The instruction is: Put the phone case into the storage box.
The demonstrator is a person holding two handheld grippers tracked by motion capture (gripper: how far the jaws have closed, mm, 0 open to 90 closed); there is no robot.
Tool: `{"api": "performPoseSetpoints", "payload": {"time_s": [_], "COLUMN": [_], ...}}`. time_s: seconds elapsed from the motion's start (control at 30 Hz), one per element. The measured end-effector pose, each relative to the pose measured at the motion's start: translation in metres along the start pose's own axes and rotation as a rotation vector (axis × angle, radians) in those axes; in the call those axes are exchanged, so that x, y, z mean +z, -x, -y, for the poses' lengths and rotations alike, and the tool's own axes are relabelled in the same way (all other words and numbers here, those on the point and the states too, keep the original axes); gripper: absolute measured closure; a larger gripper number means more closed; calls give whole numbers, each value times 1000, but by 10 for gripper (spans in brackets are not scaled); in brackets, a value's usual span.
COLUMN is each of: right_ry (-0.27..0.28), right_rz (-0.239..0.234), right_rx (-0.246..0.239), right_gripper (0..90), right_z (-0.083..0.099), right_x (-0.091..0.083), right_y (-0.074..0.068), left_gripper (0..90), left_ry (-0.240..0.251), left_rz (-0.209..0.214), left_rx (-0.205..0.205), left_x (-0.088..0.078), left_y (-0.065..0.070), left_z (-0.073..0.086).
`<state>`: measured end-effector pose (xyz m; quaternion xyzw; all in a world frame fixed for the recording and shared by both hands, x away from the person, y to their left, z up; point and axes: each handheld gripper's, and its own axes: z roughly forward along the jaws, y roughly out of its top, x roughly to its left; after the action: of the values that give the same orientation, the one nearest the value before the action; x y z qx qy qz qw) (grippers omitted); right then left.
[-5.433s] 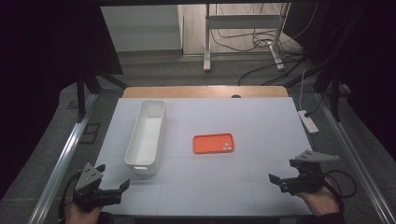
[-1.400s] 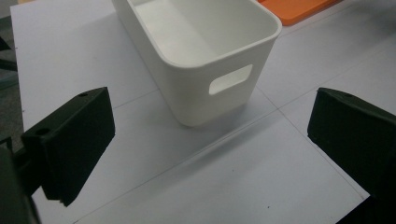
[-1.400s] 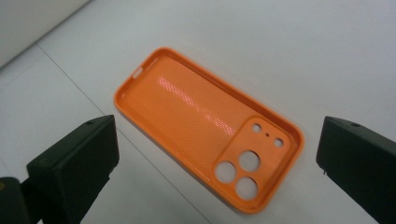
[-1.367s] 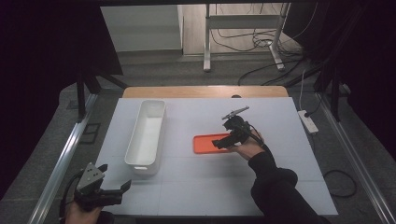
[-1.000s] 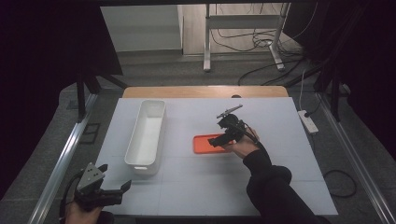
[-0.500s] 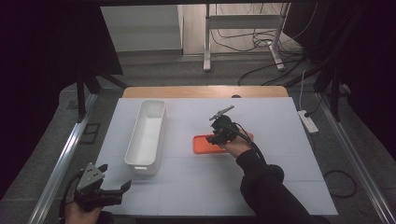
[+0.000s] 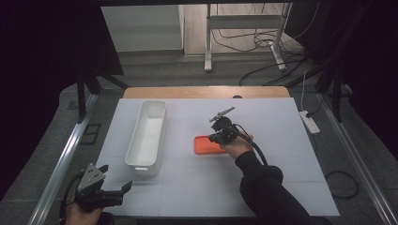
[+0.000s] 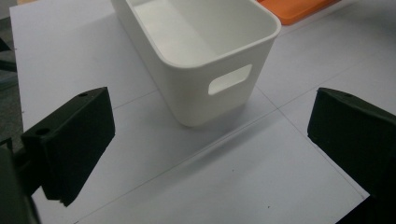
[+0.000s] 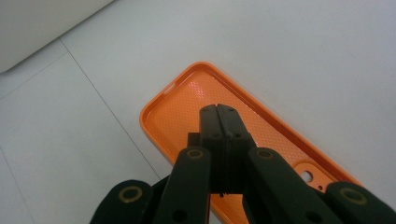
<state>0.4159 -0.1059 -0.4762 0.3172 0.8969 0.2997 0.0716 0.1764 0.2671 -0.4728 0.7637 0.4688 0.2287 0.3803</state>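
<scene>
An orange phone case [image 7: 205,144] lies inside-up on the white table [image 7: 281,122], right of a long white bin [image 7: 141,167]. My right gripper [image 7: 217,138] points down over the case. In the right gripper view its jaws [image 9: 218,109] have just been closing and now meet flush above the case's textured inside [image 9: 182,107], with nothing seen between them. The case's near edge is hidden under the gripper. My left gripper [image 7: 124,187] rests at the table's front left corner, open wide, facing the bin's handle end [image 8: 187,93]. A corner of the case [image 8: 299,9] shows beyond it.
The bin [image 8: 177,28] holds nothing. A power strip [image 7: 309,122] lies off the table's right edge, with cables on the floor behind. A metal rail [image 7: 65,154] runs along the left side.
The right gripper has edged left over the case within the last second, and its jaws have closed. The left gripper has stayed put.
</scene>
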Motion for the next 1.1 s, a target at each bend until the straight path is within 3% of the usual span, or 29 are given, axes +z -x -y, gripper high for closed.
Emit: {"api": "performPoseSetpoints", "payload": {"time_s": [0.8,1.1], "right_ry": [-63,-74], "right_rz": [-19,-25], "right_rx": [-25,-28], "right_gripper": [894,894], "right_z": [20,23], "right_x": [30,28], "right_y": [-12,-16], "left_gripper": [18,18], "left_ry": [0,-1], "left_rz": [-2,-2], "left_rx": [4,6], "left_x": [0,0], "left_y": [0,0], "left_z": [0,0]}}
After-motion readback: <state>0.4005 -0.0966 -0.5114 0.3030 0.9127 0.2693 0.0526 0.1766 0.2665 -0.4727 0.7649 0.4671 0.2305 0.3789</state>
